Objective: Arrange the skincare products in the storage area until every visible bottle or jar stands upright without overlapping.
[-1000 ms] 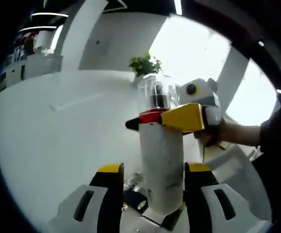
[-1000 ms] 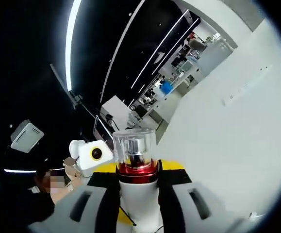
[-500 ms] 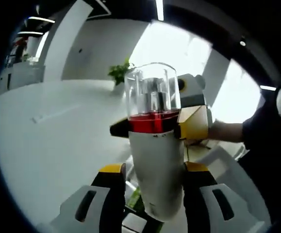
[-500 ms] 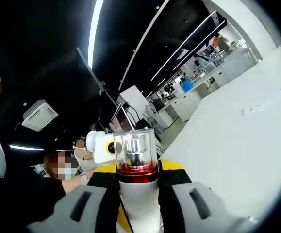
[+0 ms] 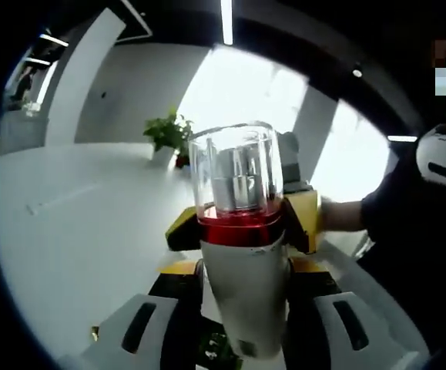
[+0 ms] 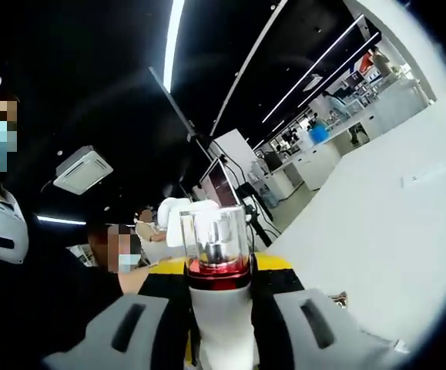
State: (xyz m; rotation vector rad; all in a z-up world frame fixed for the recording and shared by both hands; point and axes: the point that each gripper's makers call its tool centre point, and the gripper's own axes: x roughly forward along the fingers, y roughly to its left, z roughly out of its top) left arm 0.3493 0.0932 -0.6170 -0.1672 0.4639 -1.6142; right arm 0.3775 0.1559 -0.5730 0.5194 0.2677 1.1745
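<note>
Change: the bottle now looms larger in the left gripper view than a second ago, hiding more of the right gripper behind it.
Bottle: white body, red collar, clear cap over a silver pump.
Left gripper: jaws clamped on the bottle's body.
Right gripper: jaws pinching the bottle at its red collar.
Place: held aloft over a white table.

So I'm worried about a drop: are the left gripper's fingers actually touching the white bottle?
Touching. In the left gripper view, the white bottle sits clamped between the left gripper fingers, which press its sides with no gap.
</note>
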